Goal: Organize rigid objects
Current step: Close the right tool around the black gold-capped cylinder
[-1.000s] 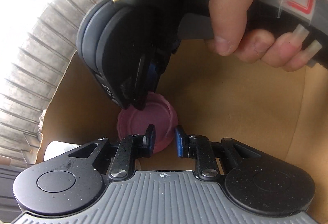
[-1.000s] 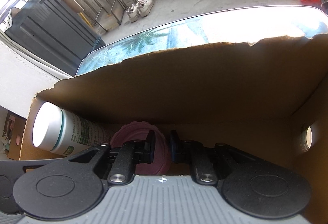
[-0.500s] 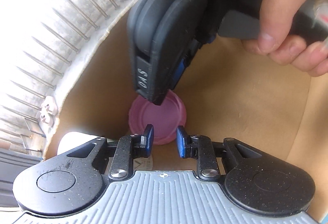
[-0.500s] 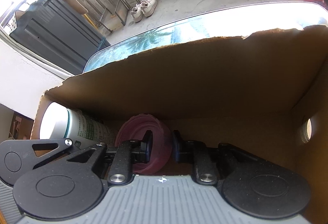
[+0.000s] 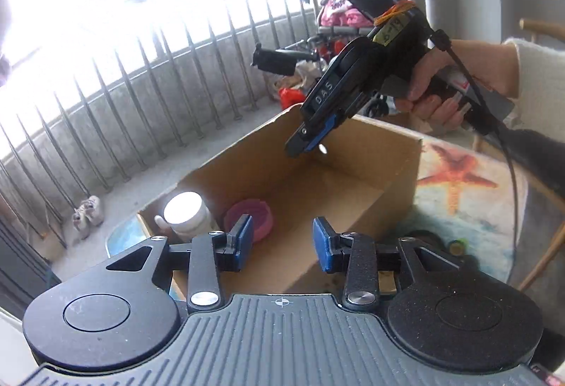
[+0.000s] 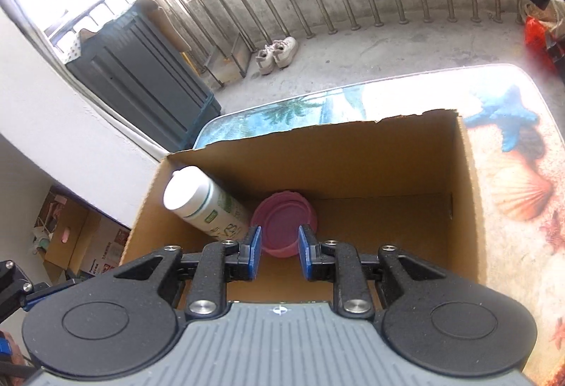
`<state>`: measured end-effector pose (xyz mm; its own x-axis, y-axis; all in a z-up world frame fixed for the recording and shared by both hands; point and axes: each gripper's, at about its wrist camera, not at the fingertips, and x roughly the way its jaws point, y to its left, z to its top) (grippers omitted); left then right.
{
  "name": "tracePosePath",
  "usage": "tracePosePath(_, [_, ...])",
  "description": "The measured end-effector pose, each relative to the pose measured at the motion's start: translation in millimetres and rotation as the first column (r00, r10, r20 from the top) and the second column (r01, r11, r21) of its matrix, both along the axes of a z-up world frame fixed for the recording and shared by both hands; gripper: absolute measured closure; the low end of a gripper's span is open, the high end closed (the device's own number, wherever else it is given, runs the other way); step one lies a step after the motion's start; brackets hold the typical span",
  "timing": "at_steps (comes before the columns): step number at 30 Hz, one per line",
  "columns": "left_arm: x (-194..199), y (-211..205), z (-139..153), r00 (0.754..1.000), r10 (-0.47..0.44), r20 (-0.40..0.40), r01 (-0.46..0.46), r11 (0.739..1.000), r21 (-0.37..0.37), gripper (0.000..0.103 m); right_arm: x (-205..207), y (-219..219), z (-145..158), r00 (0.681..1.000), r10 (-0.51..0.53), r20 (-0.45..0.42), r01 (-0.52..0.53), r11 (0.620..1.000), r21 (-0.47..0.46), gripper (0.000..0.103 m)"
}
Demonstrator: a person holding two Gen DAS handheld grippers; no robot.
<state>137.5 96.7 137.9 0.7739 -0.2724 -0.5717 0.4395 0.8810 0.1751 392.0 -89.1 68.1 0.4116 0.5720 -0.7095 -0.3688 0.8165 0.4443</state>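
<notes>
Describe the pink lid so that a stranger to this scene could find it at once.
Find the open cardboard box on the seaside-print table. On its floor near the left end, a white bottle leans in the corner; the pink lid lies flat right beside it. It is the only pink, round, low thing in the box.
</notes>
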Motion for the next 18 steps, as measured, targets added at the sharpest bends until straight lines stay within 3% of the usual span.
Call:
tracePosePath(2, [-26.0,-4.6,-16.1,1.0,0.012,-0.008,-0.013,0.994,-0.11,0.065,-15.4,3.3,15.9,0.998,0.025,0.052,-0.025,1.0,0.009,0.076])
tracePosePath(4, [-28.6,-1.9,-25.8,0.999,0.02,-0.031,-0.025,0.982,-0.189,0.065,-50.1,-10.9,30.9,0.992,0.043,0.115,-0.043,0.999,0.0,0.064])
tracePosePath(5, [-17.2,-9.9,-40.1,0.998,0.026,-0.048,-0.036,0.974,-0.224,0.064,-70.6,-18.0,35.9,0.986,0.044,0.163,-0.045,0.999,-0.001,0.063])
tracePosePath(8, [-14.1,-8.8,-68.4,0.998,0.037,-0.052,-0.049,0.969,-0.242,0.064,-123.3,-29.8,38.4,0.963,0.072,0.259,-0.072,0.997,-0.011,0.063])
tracePosePath(10, [-8.4,-11.8,-88.7,0.998,0.033,-0.059,-0.046,0.969,-0.244,0.064,-154.6,-39.3,32.6,0.959,0.073,0.275,-0.076,0.997,-0.002,0.063])
tracePosePath(14, [-12.7,-21.6,-119.2,0.998,-0.019,-0.06,-0.002,0.946,-0.325,0.064,-189.2,-45.0,8.7,0.963,0.045,0.265,-0.053,0.998,0.024,0.063])
tracePosePath(18, [-15.5,-43.1,-133.0,0.998,-0.057,0.02,0.061,0.961,-0.27,0.064,-203.8,-43.5,-13.4,0.965,0.025,0.262,-0.028,1.0,0.008,0.063])
